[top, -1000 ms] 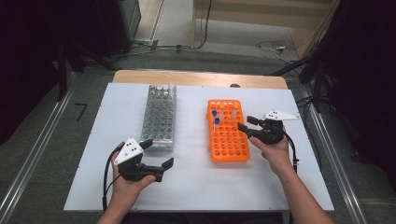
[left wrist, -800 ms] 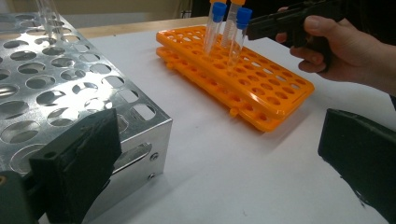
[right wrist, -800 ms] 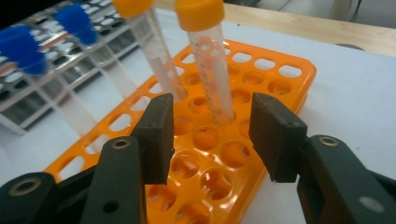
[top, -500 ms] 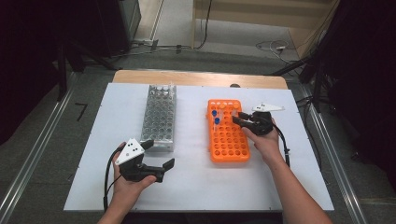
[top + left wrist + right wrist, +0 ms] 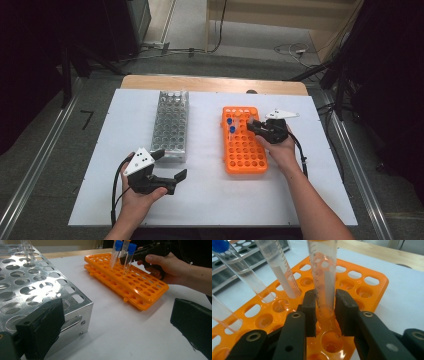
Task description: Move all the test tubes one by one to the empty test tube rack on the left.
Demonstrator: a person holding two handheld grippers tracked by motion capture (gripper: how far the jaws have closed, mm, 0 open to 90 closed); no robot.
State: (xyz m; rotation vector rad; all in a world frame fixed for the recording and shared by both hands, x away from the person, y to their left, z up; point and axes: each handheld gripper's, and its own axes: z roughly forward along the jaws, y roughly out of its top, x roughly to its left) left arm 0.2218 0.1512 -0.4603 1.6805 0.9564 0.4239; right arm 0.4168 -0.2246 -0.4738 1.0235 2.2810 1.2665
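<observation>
My right gripper [image 5: 325, 315] has just been closing, jaws now pinched on a clear tube [image 5: 323, 277] that stands upright in the orange rack [image 5: 372, 287]. The right gripper view shows that up close: pads on both sides of the tube's lower part, just above its hole, w/ graduation marks readable. From the high view, the right gripper [image 5: 255, 125] sits at the rack's [image 5: 243, 155] far right part, but the tube betw. the jaws is too small to tell there. That view shows 2 blue caps [image 5: 230, 125] left of the gripper. The left gripper view shows the blue-capped tubes [image 5: 130, 257] side-on. My left gripper [image 5: 167, 175] hangs wide open, holding nothing, near the metal rack's [image 5: 170, 125] front end; rack corner [image 5: 75, 302] just beside 1 jaw.
</observation>
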